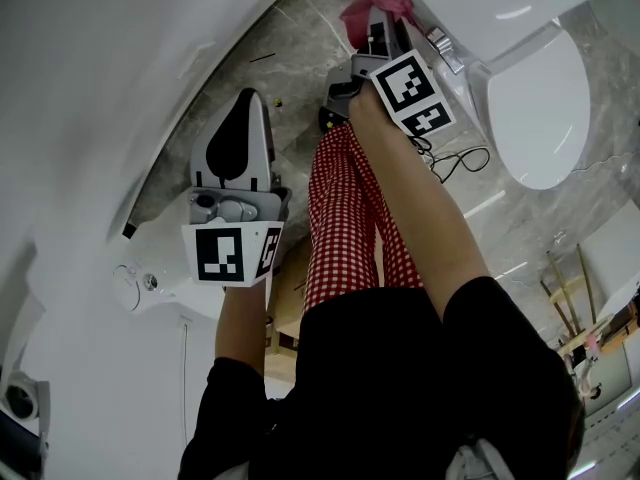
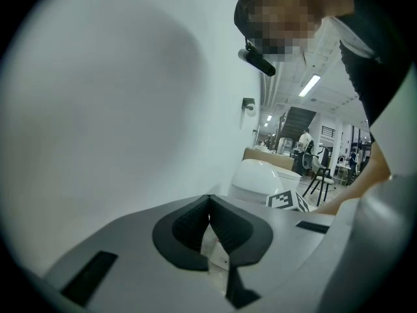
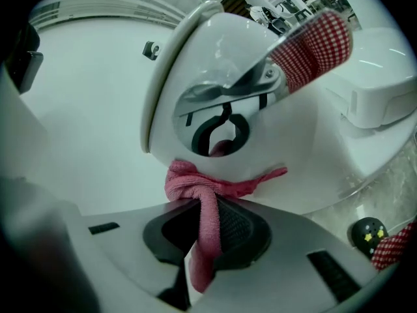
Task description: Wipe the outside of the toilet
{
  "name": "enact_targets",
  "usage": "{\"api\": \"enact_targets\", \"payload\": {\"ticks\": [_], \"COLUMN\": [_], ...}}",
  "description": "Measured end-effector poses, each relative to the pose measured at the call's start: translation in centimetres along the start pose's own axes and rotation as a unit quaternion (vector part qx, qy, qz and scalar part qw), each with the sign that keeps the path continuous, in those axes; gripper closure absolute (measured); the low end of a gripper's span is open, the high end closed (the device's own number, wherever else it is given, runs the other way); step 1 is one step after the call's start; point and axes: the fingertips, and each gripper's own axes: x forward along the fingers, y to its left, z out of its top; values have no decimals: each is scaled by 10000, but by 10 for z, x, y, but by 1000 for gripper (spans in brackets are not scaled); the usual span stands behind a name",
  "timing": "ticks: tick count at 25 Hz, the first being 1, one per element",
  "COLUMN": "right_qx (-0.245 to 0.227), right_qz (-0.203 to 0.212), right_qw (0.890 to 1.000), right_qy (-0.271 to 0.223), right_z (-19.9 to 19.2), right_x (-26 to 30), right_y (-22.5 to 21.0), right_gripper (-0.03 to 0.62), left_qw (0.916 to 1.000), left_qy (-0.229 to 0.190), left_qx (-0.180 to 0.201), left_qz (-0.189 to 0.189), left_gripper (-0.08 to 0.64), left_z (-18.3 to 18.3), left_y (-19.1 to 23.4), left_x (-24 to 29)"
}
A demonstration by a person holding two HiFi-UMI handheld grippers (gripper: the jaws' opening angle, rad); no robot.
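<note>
Right gripper (image 3: 207,208) pinches fuzzy cloth (image 3: 189,181); glossy toilet (image 3: 287,139).

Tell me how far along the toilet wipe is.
Done: cloth pickup; the right tool clamps the pink terry cloth. In hand: cloth bunched against the outer side of the glossy white toilet. Remaining: unclear, since nothing shows which areas are wiped. Left tool shut, empty.

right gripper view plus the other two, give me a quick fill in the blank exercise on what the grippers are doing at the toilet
1. The right gripper is shut on a ___ cloth.
2. The toilet that the cloth touches is ___ in colour.
3. The left gripper, its jaws together, holds ___.

Missing words: pink; white; nothing
</note>
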Motion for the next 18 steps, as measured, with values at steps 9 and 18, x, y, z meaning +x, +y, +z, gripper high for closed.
{"api": "enact_targets", "payload": {"ticks": [9, 18], "right_qx": [-75, -182], "right_qz": [-163, -329], "right_qw": [9998, 9991], "right_qy": [-94, -185], "right_z": [9, 16], "right_x": [-16, -38], "right_y": [-24, -43], "right_gripper": [537, 537], "left_qw": [10000, 9998], "left_qy": [14, -43], "left_qx": [15, 46], "left_qz": [-84, -166], "left_gripper": [551, 551], "left_z": [-2, -1], "left_y": [-9, -14], "left_x": [4, 1]}}
